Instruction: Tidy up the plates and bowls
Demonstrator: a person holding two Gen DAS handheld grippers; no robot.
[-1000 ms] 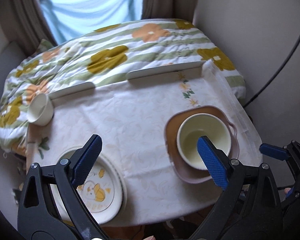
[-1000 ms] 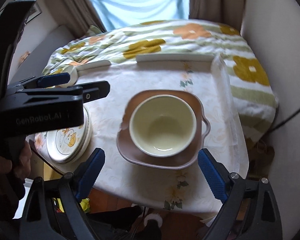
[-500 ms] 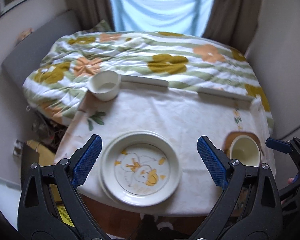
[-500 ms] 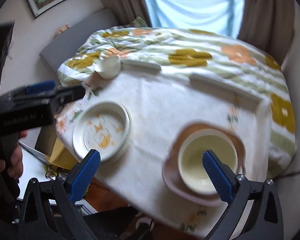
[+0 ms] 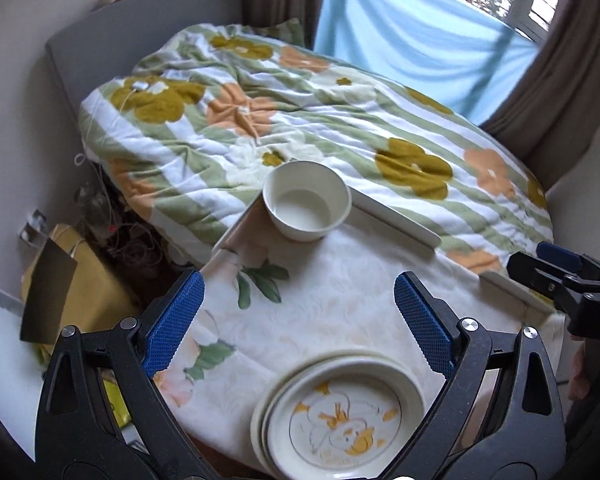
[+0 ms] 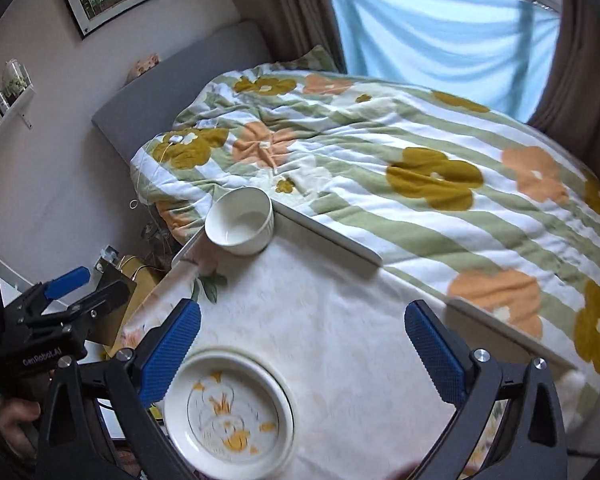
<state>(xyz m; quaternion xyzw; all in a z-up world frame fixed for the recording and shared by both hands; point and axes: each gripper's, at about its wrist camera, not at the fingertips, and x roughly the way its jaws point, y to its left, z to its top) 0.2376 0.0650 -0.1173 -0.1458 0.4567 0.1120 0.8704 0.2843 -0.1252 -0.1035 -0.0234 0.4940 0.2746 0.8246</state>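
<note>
Two grippers, both spread wide, nothing between the fingers of either. Left gripper (image 5: pixel 298 320) hangs over the near part of the cloth-covered table (image 5: pixel 340 300). Stacked plates (image 5: pixel 340 420), duck print on top, lie just below and slightly right of its fingers, at the table's near edge. White bowl (image 5: pixel 306 206) sits well ahead, alone at the far corner against the raised rim, beside the flowered quilt (image 5: pixel 380 128).

Right gripper (image 6: pixel 300 340) frames the same ground: plates under its left finger, bowl (image 6: pixel 240 220) far ahead and left. Left gripper (image 6: pixel 72 292) shows at its far left.

Judgement: fingers wide and aimed forward because the bowl is the stray piece; likely target for gathering with the other dishes. Bowl close to the table edge, so a push outward risks tipping it off.
</note>
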